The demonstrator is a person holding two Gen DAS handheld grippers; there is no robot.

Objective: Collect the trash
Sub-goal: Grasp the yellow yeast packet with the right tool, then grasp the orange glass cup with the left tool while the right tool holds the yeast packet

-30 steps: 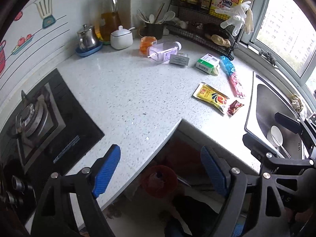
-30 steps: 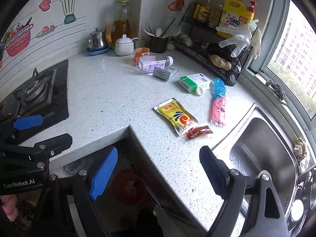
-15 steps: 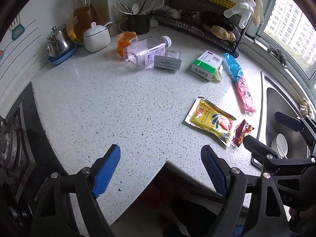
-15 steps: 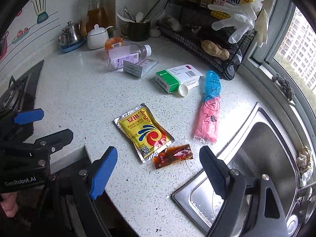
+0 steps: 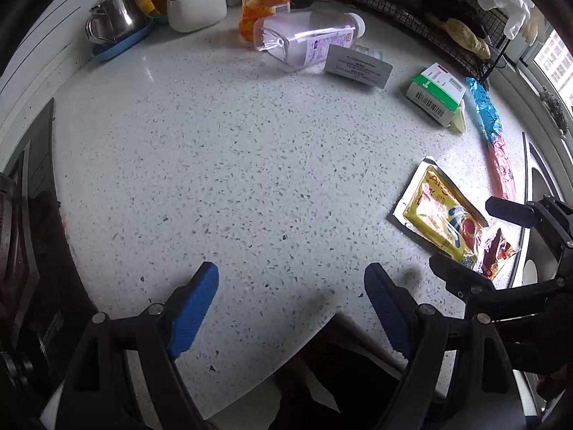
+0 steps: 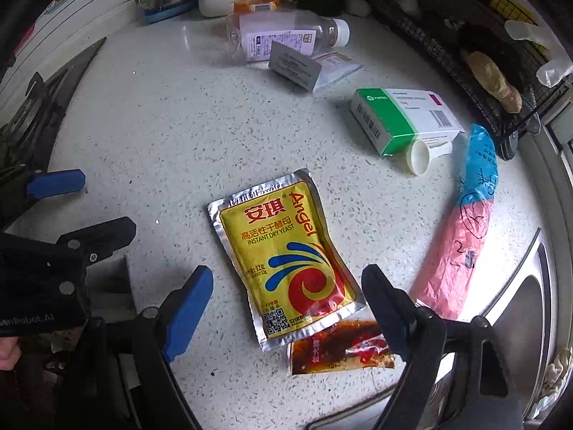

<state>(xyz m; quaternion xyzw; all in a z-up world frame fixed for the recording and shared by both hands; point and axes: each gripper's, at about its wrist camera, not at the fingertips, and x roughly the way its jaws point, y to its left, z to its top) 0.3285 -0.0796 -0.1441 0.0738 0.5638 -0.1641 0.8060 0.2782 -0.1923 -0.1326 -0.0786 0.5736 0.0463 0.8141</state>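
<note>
A yellow yeast packet (image 6: 286, 251) lies flat on the speckled counter (image 6: 161, 114), with a brown sauce sachet (image 6: 336, 351) tucked under its near corner. My right gripper (image 6: 286, 283) hovers open straddling the packet's lower half, not touching it. Farther off lie a pink-and-blue wrapper (image 6: 465, 229), a green-and-white box (image 6: 401, 118), a white scoop (image 6: 422, 156), a clear bottle (image 6: 286, 37) and a grey card (image 6: 295, 65). My left gripper (image 5: 292, 297) is open over bare counter (image 5: 215, 143), left of the packet (image 5: 438, 215); the right gripper (image 5: 501, 243) shows at its right.
A steel sink (image 6: 519, 322) lies right of the trash. The black stove (image 5: 25, 243) is at the left. A kettle (image 5: 114, 18), white lidded pot (image 5: 197, 1) and wire rack (image 6: 483, 46) line the back. The counter's inner corner edge (image 5: 322, 326) is near my fingers.
Both grippers moved forward over the counter and sank toward it. The yeast packet and sachet now sit between the right gripper's fingers; the floor and red bin have dropped out of view.
</note>
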